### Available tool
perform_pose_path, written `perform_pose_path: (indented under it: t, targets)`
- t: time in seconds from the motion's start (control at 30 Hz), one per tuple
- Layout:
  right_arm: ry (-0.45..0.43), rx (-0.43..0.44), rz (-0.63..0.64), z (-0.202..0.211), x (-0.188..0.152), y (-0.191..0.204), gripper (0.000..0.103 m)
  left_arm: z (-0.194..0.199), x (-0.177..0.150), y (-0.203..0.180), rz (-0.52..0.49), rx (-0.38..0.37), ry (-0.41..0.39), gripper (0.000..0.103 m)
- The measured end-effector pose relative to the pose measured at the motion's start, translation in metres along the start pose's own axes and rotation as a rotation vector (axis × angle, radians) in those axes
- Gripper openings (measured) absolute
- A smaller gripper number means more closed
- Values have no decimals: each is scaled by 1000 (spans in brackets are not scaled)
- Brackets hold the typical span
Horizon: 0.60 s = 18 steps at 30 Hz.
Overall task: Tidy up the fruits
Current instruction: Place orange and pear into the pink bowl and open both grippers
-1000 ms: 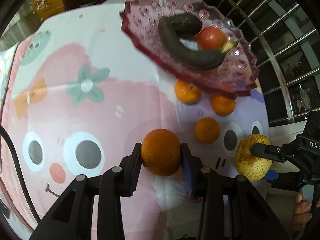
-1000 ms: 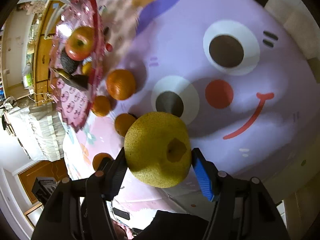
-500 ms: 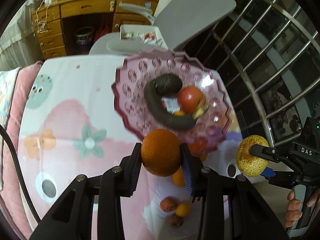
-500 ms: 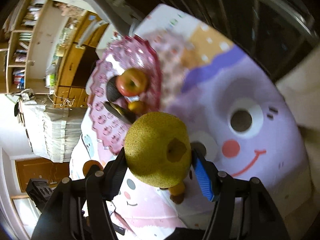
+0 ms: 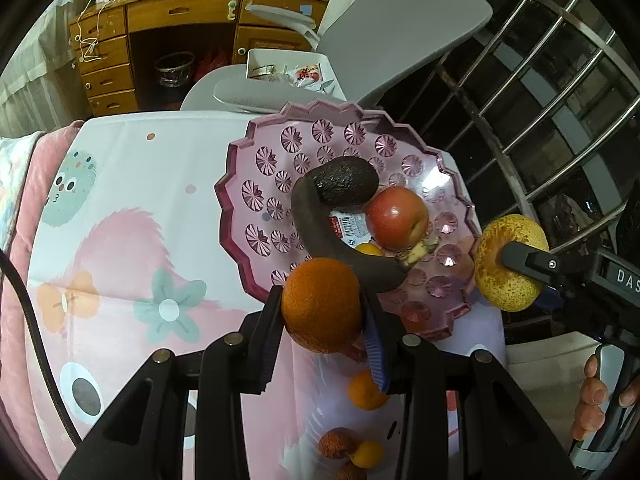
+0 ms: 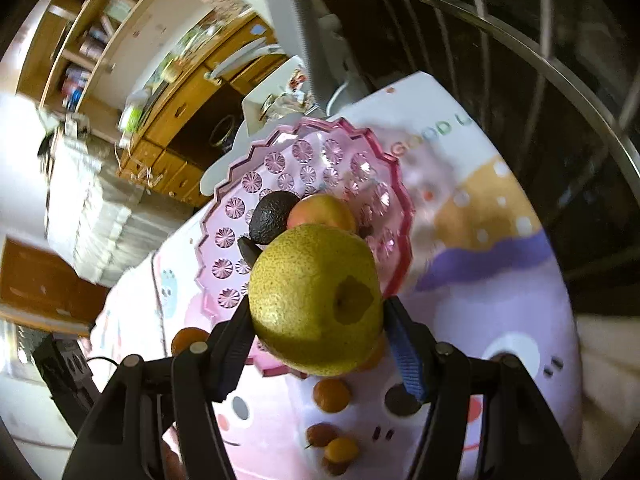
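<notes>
Fruits are held in both grippers above the pink cut-glass plate [image 5: 256,184], which stands on a cartoon-printed tablecloth [image 5: 132,208]. An orange [image 5: 322,306] is clamped between the pads of the left gripper [image 5: 324,320], over the plate's near rim. A yellow-green pear [image 6: 316,300] is clamped by the right gripper [image 6: 320,332], beside the plate's right edge in the left wrist view.

On the plate an apple [image 5: 396,218], an avocado [image 5: 346,180] and a blackened banana [image 5: 320,240] are already crowded together, so little flat room is left. If either fruit is released from a height or onto the sloping rim, it is likely to roll off, or the apple may be knocked loose. With both grippers converging, a collision between them is also possible. Small oranges [image 5: 366,390] and other small fruits lie on the cloth below and could be struck by a dropped fruit.

"GOOD" [image 6: 424,136] is printed on the cloth, "DAS" [image 5: 626,278] is read on the right gripper's body, and a barcode sticker [image 5: 344,226] is seen under the apple, its text illegible.
</notes>
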State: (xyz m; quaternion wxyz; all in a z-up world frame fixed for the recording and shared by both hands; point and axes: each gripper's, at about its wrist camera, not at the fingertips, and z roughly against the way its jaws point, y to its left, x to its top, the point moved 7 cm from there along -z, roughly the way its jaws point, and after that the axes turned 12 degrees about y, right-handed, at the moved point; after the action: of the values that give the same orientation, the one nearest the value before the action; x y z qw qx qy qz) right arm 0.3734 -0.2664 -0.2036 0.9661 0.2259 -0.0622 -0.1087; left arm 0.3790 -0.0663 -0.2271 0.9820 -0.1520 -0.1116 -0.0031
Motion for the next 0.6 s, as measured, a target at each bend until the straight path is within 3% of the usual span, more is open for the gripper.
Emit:
perform_pose_path:
  t: [0.23,0.47,0.6]
  targets:
    - [58,-70,52,-21,4,-5,64,-23,5,-5,-3,6,42,36]
    - [77,-85,38,-25,6,-8,64,-35,5,-10,-6,8,84,37]
    - [89,-89,22,-28,5,-12,66,-36,6,-9,2,11,90,44]
